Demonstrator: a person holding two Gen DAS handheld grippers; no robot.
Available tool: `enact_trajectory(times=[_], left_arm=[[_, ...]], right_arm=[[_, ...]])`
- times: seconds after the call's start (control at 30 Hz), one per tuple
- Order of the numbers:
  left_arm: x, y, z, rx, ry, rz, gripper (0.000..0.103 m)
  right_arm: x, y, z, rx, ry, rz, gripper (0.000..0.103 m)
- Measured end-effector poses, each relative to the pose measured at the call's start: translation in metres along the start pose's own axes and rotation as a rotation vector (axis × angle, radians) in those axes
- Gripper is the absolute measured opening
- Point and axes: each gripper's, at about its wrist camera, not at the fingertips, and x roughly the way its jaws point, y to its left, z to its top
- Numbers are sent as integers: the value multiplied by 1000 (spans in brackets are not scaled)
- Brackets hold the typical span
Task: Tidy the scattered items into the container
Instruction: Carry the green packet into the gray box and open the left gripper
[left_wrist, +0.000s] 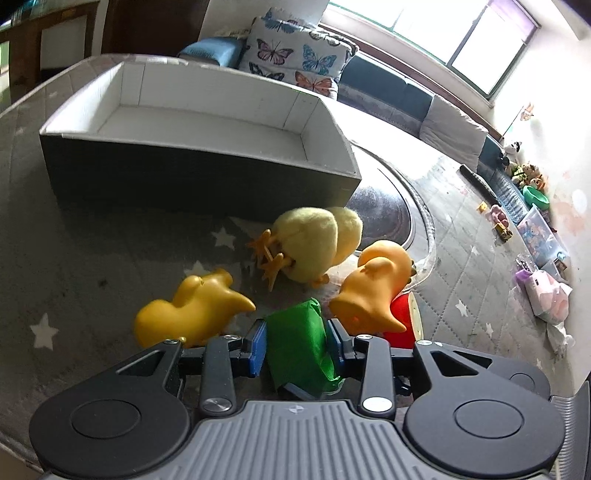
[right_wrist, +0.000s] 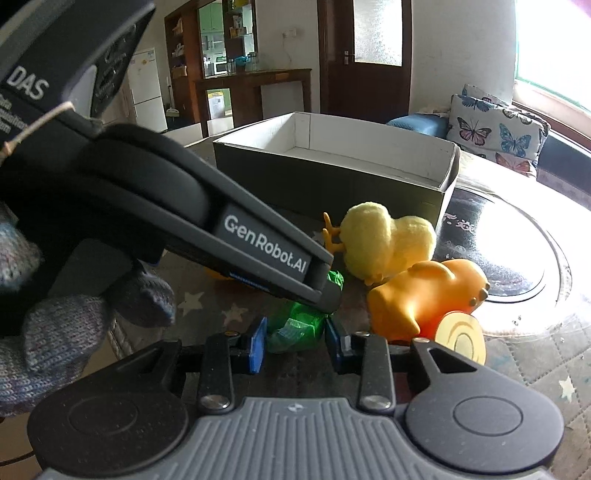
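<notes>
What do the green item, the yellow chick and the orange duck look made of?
Green item: thin crinkled plastic film, glossy, apparently a bag. Yellow chick: fuzzy plush, matte, with stiff orange plastic-looking feet. Orange duck: smooth moulded rubber or vinyl, soft sheen; which one is unclear.

Daylight floods in from a window (left_wrist: 461, 33) at one o'clock, blown out white. Glare washes the round glossy tabletop (right_wrist: 517, 258) at three o'clock. Fisheye bending curves the edges; near parts blur.

2 rubber ducks (left_wrist: 192, 304), 1 plush chick (left_wrist: 314, 242), 1 box (left_wrist: 199, 177)
</notes>
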Motion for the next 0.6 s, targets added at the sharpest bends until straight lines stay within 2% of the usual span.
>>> enact_trajectory(times=[0.17, 0.4, 0.6], left_arm=[[3, 4, 2, -19, 13, -15, 41], [-2, 5, 2, -33, 13, -40, 35], [-25, -6, 17, -13, -61, -69, 33]], right_arm=[[0, -2, 0, 15, 3, 12, 34], [-7, 0, 1, 5, 1, 12, 32], [-27, 0, 17, -19, -68, -9, 31]])
